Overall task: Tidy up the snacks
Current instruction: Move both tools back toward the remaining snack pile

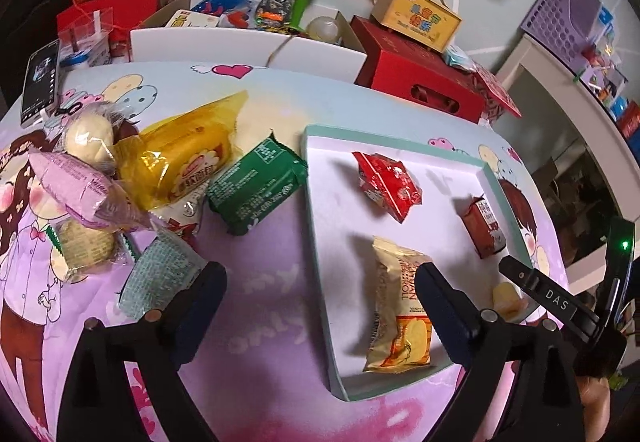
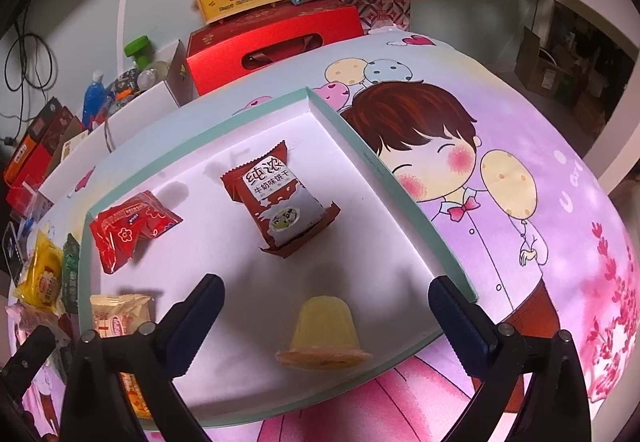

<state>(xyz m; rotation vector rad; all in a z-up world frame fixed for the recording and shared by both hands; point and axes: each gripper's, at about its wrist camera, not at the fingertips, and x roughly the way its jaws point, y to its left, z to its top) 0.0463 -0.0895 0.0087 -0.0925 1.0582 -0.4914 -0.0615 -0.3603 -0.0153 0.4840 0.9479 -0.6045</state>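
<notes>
Across the cartoon-print pink and lilac tablecloth [image 1: 260,322] sits a shallow white cardboard tray with a mint-green rim [image 1: 316,226], toward the cloth's right edge. Four snacks are already in it: a cream egg-roll packet [image 1: 400,302] at the near edge, a red crinkly packet [image 1: 386,184], a brown milk-biscuit packet [image 2: 280,202] mid-tray, and a small yellow jelly cup [image 2: 322,334] near the front rim.

The leftover pile sits off the tray's left edge, with a green foil packet [image 1: 256,186] closest. I'd guess that's next; best to come at it square and pinch across the short side.

Left gripper [image 1: 320,306] is spread wide, holding nothing. Right gripper [image 2: 324,318] is also wide, straddling the jelly cup without touching it.
</notes>
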